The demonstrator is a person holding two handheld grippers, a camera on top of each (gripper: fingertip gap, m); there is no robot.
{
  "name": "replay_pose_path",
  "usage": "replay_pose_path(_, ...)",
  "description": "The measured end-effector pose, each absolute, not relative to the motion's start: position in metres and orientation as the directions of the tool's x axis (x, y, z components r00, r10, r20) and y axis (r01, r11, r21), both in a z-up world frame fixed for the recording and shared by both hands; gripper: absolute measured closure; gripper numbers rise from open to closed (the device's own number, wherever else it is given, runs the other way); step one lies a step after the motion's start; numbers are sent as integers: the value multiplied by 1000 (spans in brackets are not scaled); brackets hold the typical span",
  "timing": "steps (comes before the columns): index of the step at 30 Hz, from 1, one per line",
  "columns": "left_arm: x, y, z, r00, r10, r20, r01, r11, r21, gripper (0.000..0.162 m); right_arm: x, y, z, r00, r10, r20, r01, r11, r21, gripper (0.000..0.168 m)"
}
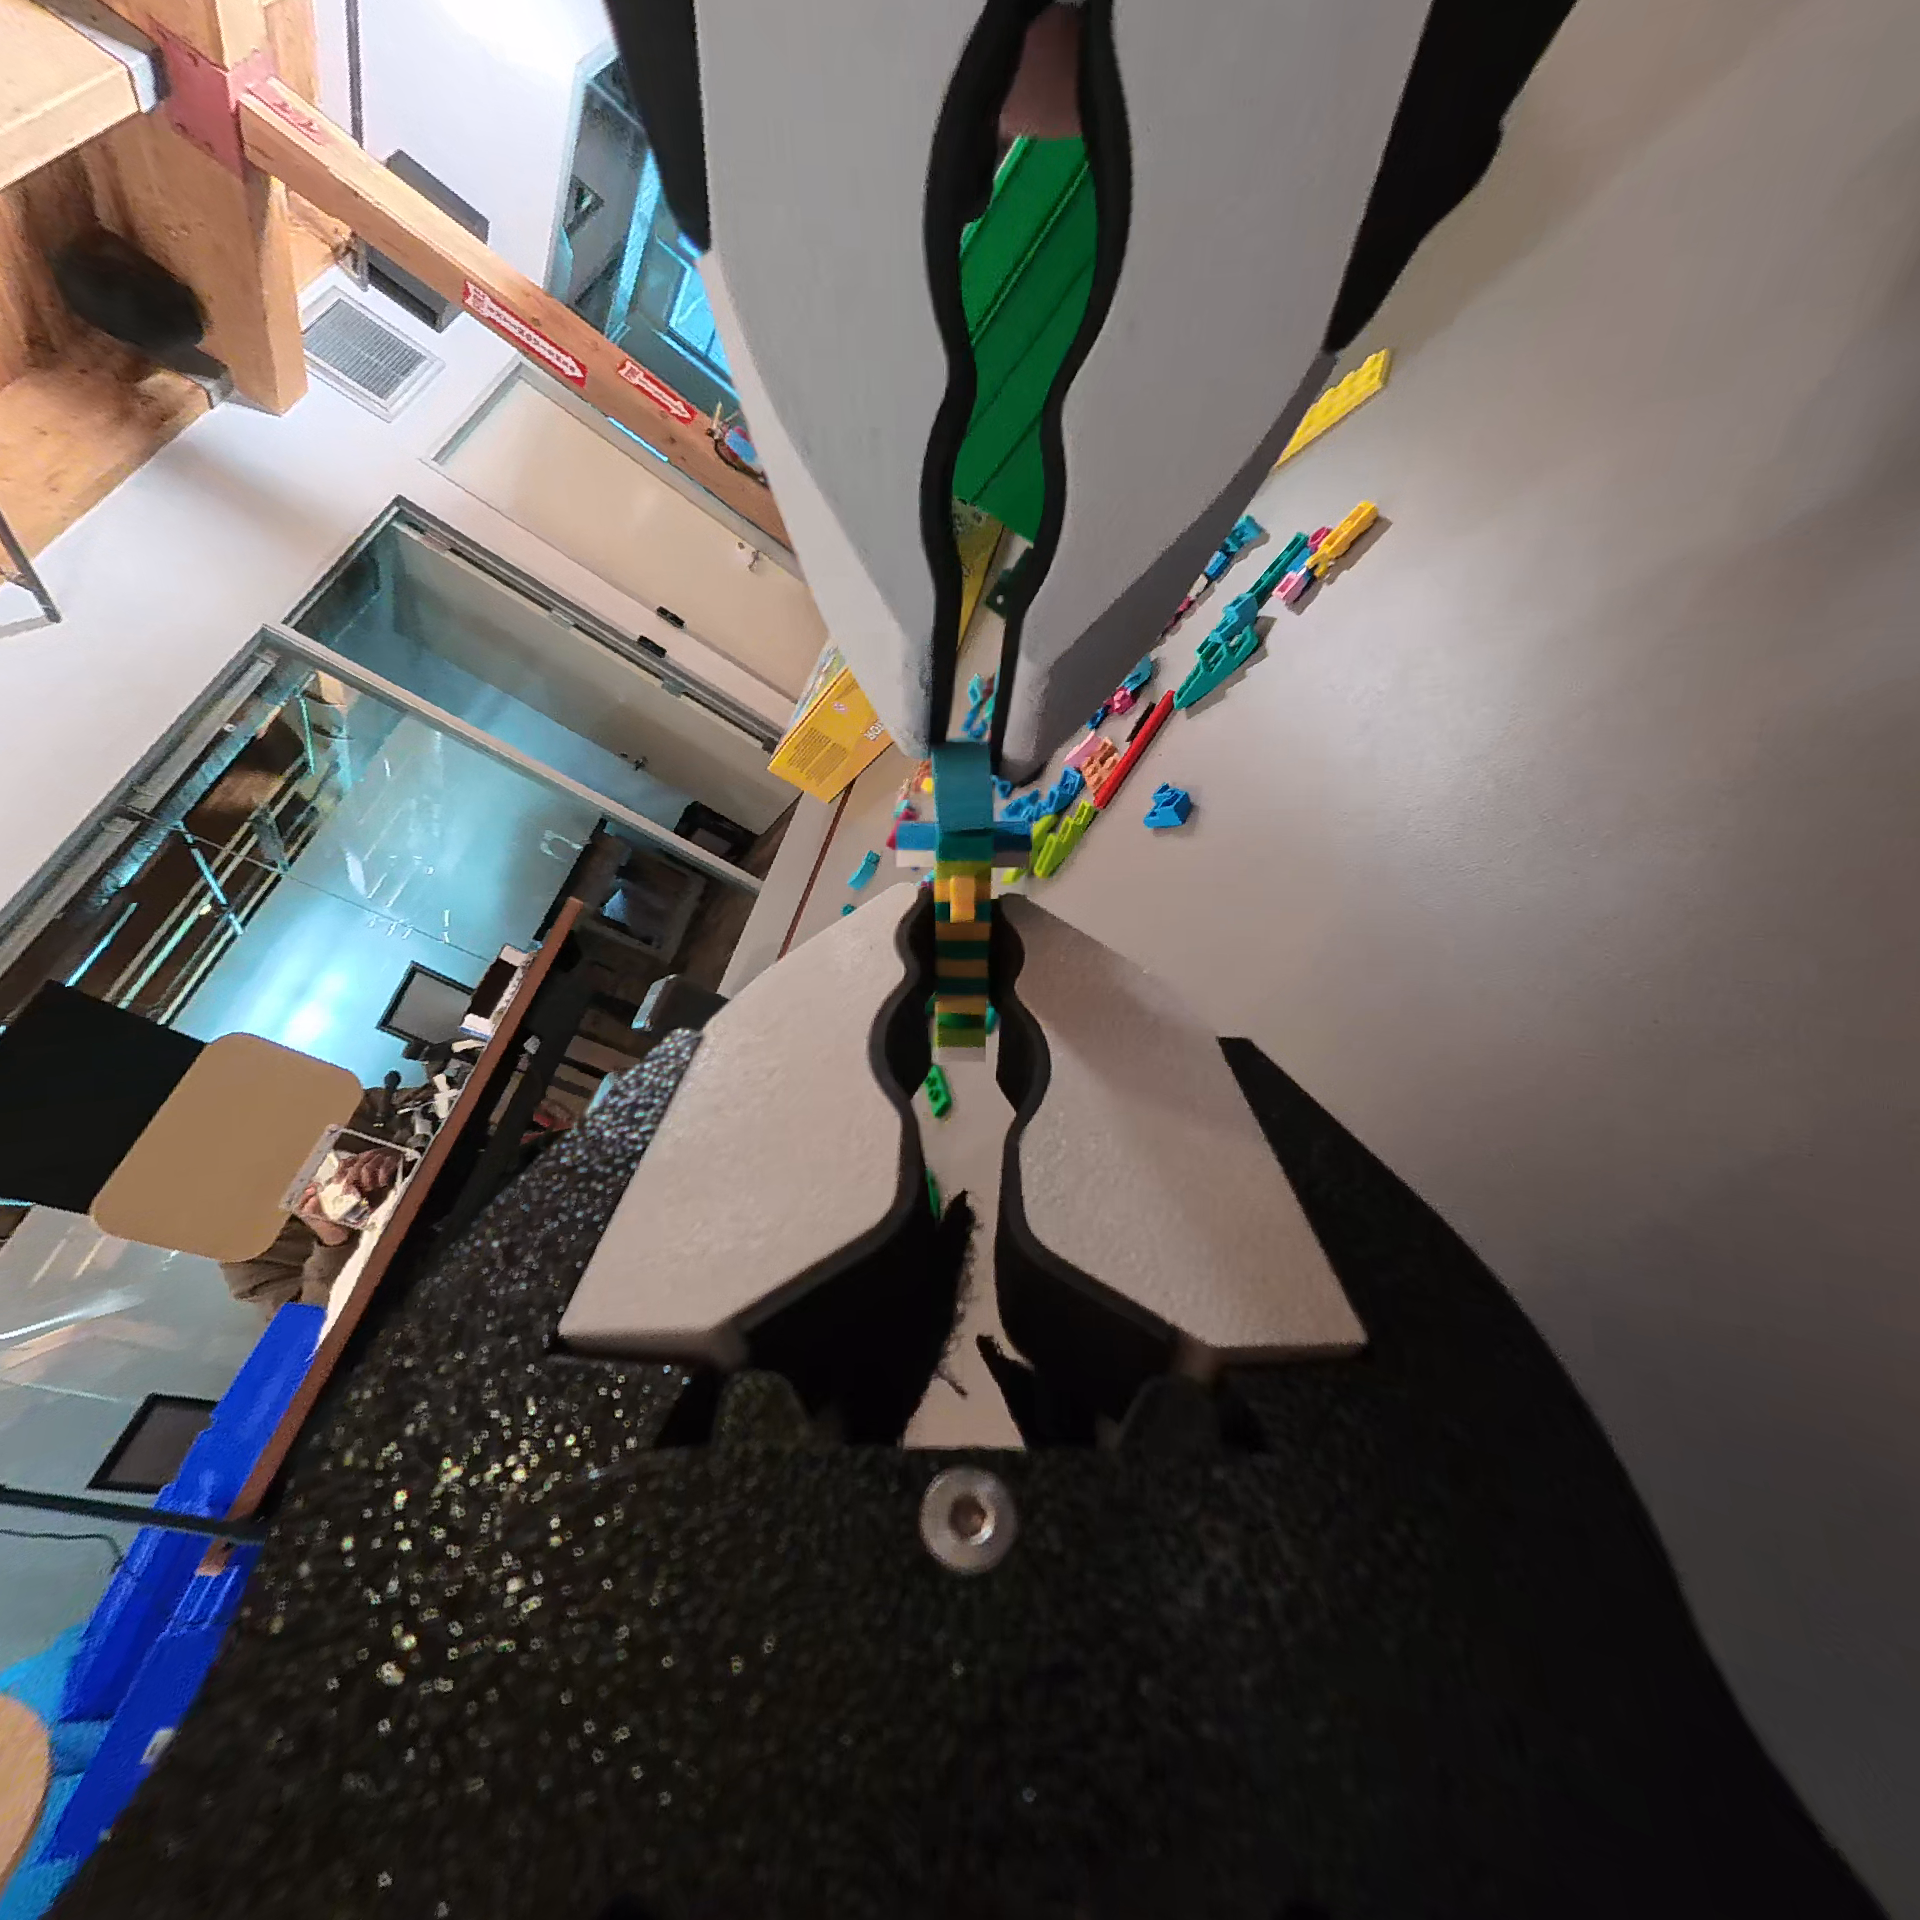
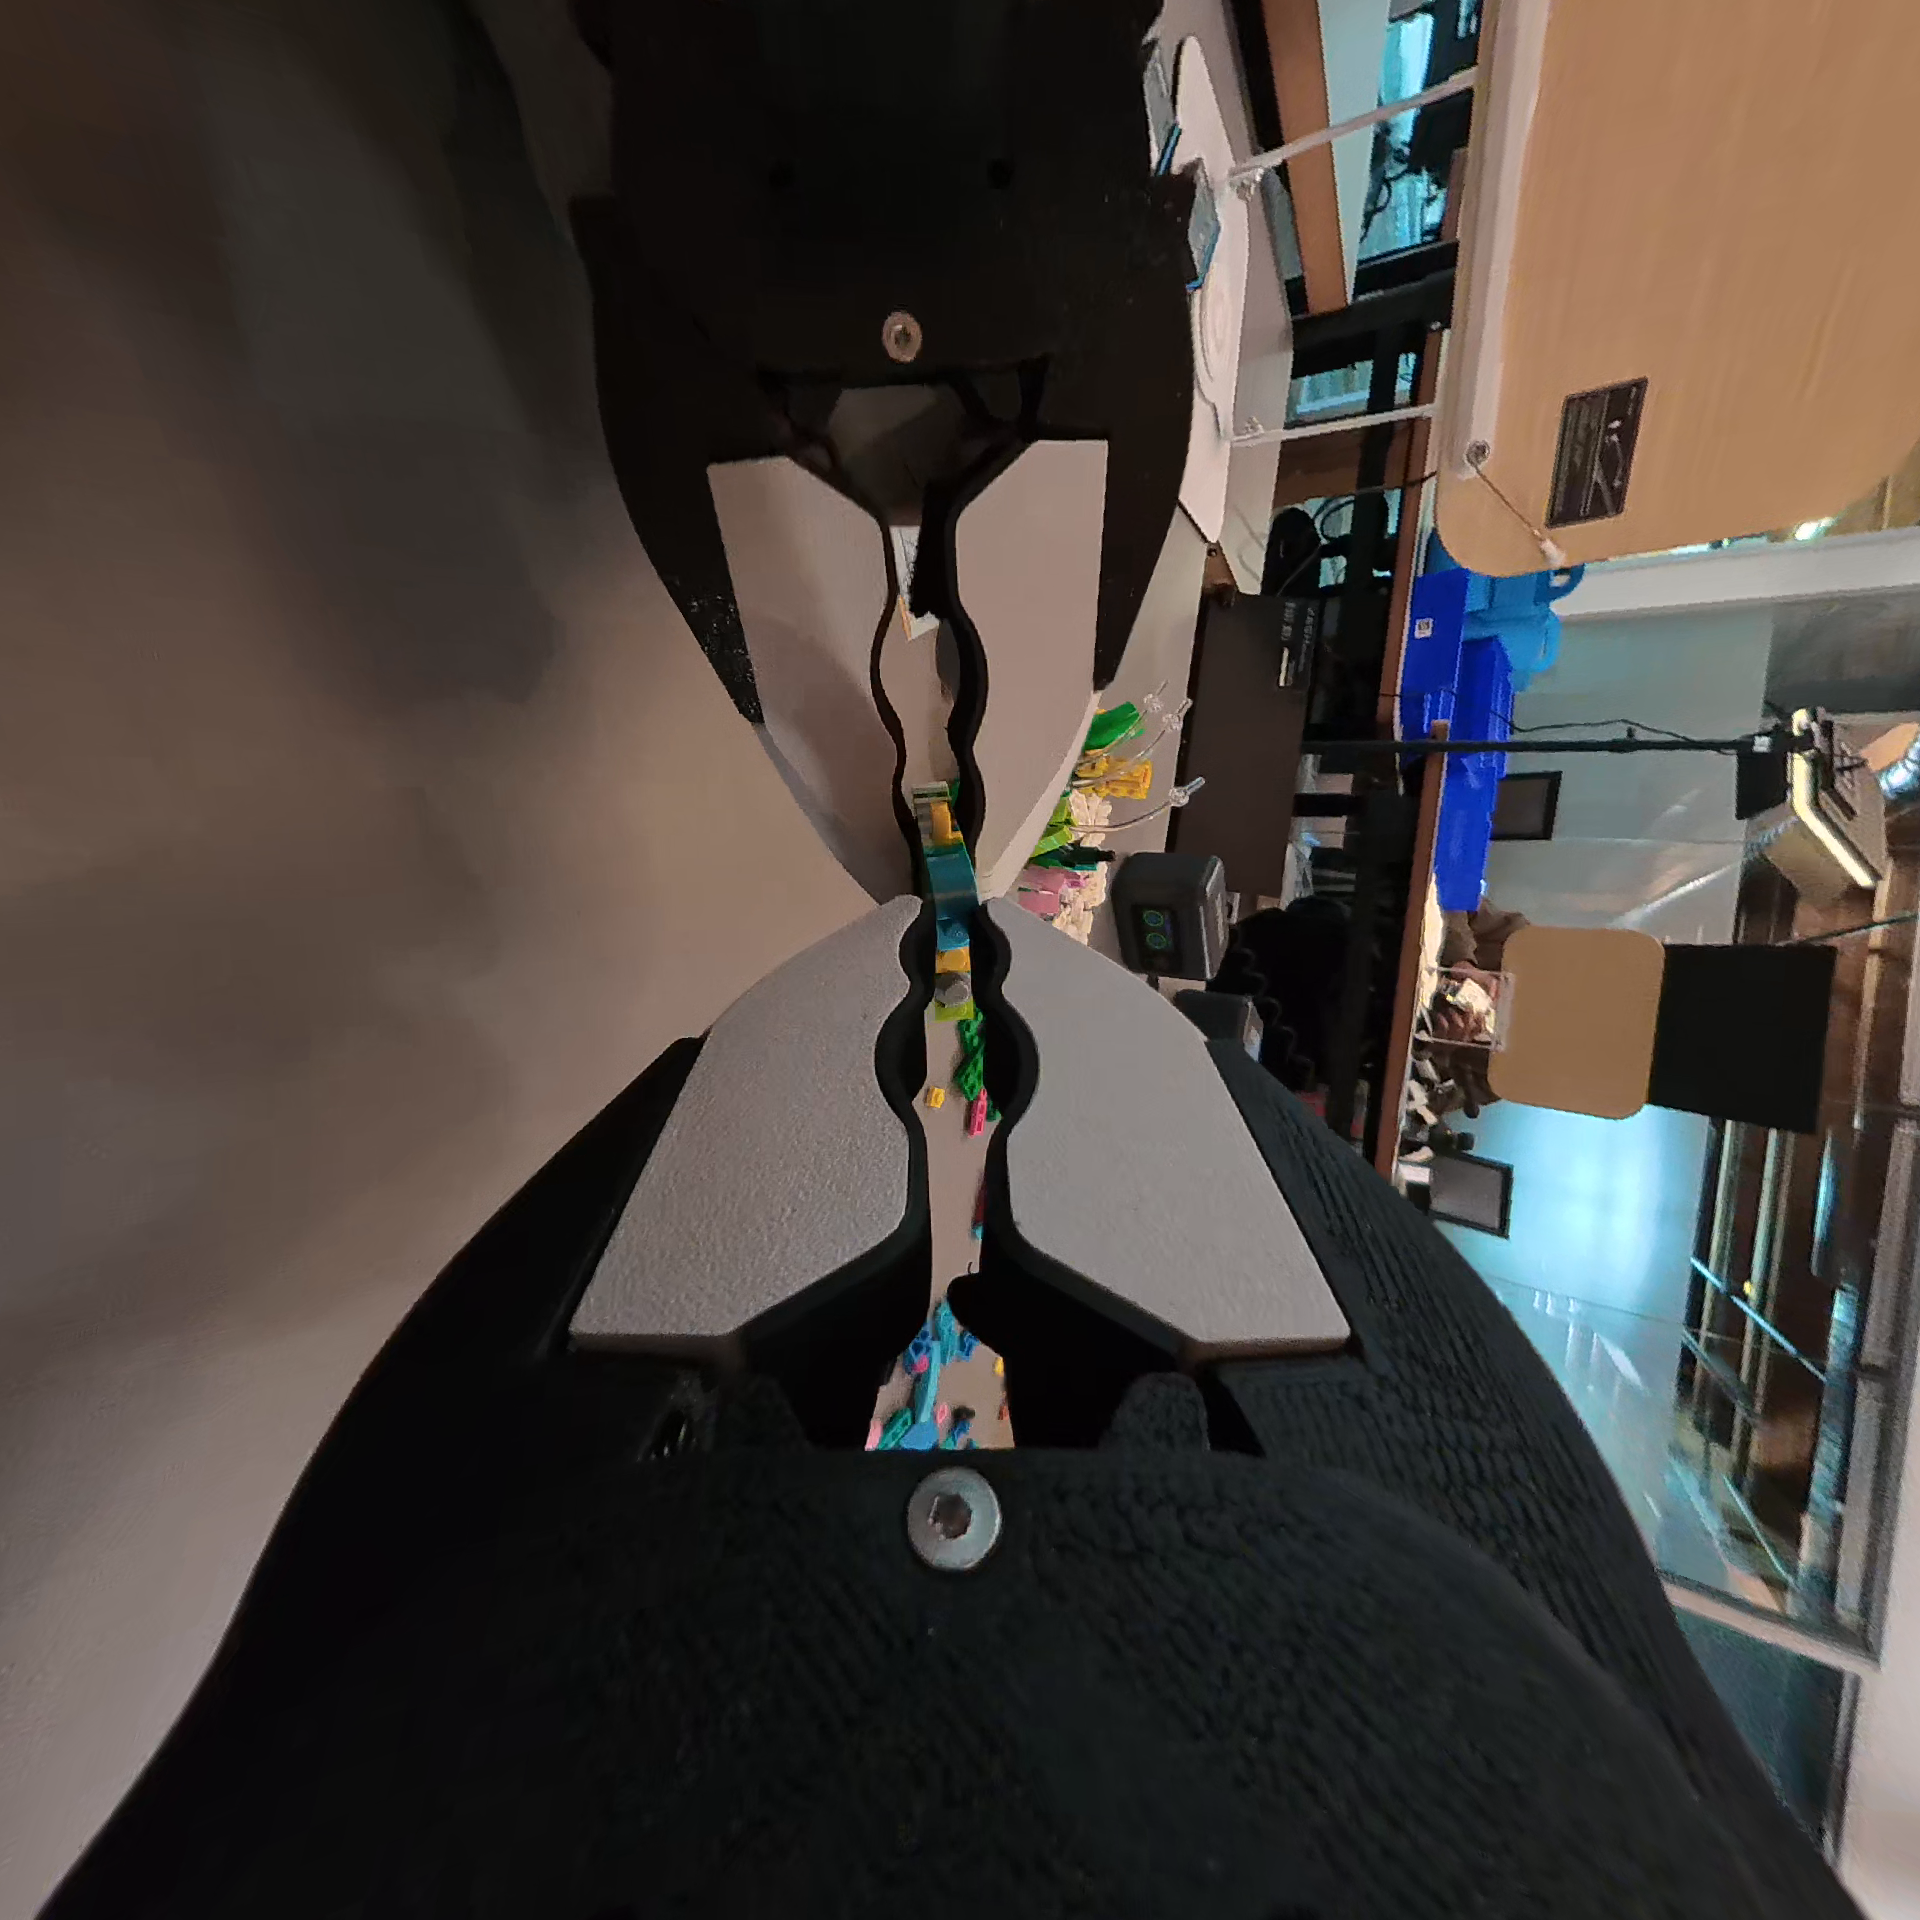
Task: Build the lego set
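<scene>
My left gripper (image 1: 961,909) is shut on a thin striped lego stack (image 1: 961,982) of green, yellow and teal layers, with a blue cross piece at its far end. My right gripper (image 1: 966,758) faces it tip to tip from above, shut on a teal piece (image 1: 956,795) that touches the end of the stack. In the right wrist view, my right gripper (image 2: 951,920) pinches the teal piece (image 2: 948,883), and the left gripper (image 2: 940,862) comes in from the top holding the stack (image 2: 933,816). Both are held above the white table (image 1: 1558,935).
Several loose coloured bricks (image 1: 1216,644) lie on the table behind the grippers, with a yellow plate (image 1: 1335,405), a green ridged part (image 1: 1023,343) and a yellow box (image 1: 831,727). More bricks (image 2: 1081,821) lie past the grippers in the right wrist view.
</scene>
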State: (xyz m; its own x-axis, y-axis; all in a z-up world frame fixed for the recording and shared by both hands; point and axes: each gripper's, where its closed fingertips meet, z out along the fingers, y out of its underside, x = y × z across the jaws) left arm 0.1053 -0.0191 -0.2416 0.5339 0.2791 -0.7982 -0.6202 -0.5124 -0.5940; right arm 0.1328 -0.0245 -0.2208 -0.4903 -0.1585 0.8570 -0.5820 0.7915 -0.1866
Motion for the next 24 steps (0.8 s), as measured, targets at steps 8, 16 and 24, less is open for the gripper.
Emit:
replay_pose_path(8,110,-16,-246,522,252,-815,-624,-538,-566,154,140,-32,-226,-425,-218,878,-615,781,-104,163)
replay_pose_path(16,106,-20,-241,533,288,-796,-611,-520,-597,154,135,-34,-222,-411,-215,886,-585,807,-75,163)
replay_pose_path(24,105,-18,-245,531,284,-798,-623,-507,-596,154,120,-15,-229,-403,-222,888,-516,857,-20,163)
